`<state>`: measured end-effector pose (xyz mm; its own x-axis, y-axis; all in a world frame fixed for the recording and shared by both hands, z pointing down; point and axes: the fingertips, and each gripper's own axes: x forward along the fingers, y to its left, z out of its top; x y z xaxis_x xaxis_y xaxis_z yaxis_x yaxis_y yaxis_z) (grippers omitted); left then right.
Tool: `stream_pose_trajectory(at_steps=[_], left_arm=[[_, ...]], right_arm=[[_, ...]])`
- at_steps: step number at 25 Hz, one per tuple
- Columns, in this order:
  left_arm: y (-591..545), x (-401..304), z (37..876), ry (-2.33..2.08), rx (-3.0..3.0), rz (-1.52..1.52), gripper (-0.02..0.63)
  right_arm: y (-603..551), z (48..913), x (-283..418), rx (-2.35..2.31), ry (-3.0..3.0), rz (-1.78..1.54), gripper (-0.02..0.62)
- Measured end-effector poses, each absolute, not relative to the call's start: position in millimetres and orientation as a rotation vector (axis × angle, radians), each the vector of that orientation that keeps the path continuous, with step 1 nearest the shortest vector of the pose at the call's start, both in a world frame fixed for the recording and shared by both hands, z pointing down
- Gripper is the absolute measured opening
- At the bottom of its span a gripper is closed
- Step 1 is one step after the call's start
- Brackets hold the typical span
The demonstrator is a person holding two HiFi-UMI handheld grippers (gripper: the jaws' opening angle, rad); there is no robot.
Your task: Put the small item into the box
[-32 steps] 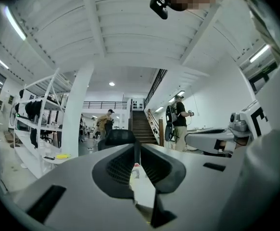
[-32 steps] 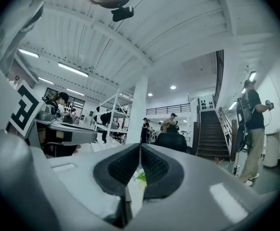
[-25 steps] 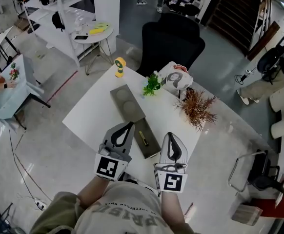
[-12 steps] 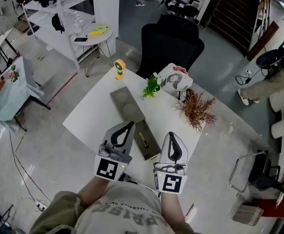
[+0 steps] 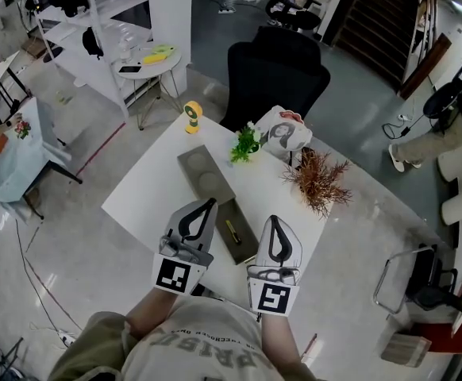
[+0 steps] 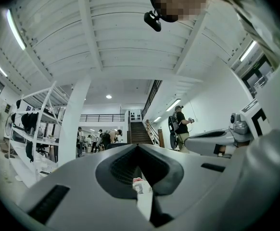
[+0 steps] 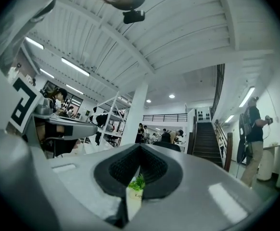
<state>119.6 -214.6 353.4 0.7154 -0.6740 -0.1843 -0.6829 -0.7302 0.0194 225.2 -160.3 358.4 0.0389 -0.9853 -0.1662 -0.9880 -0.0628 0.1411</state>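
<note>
A long dark grey box [image 5: 197,163] lies on the white table [image 5: 148,189]. Its far section has a round recess, and its near section [image 5: 248,245] holds a small yellow and black item [image 5: 232,231]. My left gripper [image 5: 209,203] is shut and empty, with its tip just left of the near section. My right gripper [image 5: 272,220] is also shut and empty, just right of that section. In the left gripper view the left gripper [image 6: 137,147] shows closed jaws aimed out at the room. The right gripper [image 7: 140,153] shows the same in the right gripper view.
A small green potted plant [image 5: 246,140], a printed white bag [image 5: 285,131] and a dried reddish plant [image 5: 320,178] stand at the table's far side. A yellow object [image 5: 191,112] sits on the far left corner. A black chair [image 5: 277,71] stands behind the table.
</note>
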Motion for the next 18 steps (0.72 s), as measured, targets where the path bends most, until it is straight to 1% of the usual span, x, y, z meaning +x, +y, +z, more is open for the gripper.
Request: stream_pose_trajectory(at_steps=[18], left_arm=[[-218, 131, 354, 1.116, -2.881, 0.287, 0.009]], right_arm=[[-160, 350, 232, -2.272, 2.082, 0.341, -0.002]])
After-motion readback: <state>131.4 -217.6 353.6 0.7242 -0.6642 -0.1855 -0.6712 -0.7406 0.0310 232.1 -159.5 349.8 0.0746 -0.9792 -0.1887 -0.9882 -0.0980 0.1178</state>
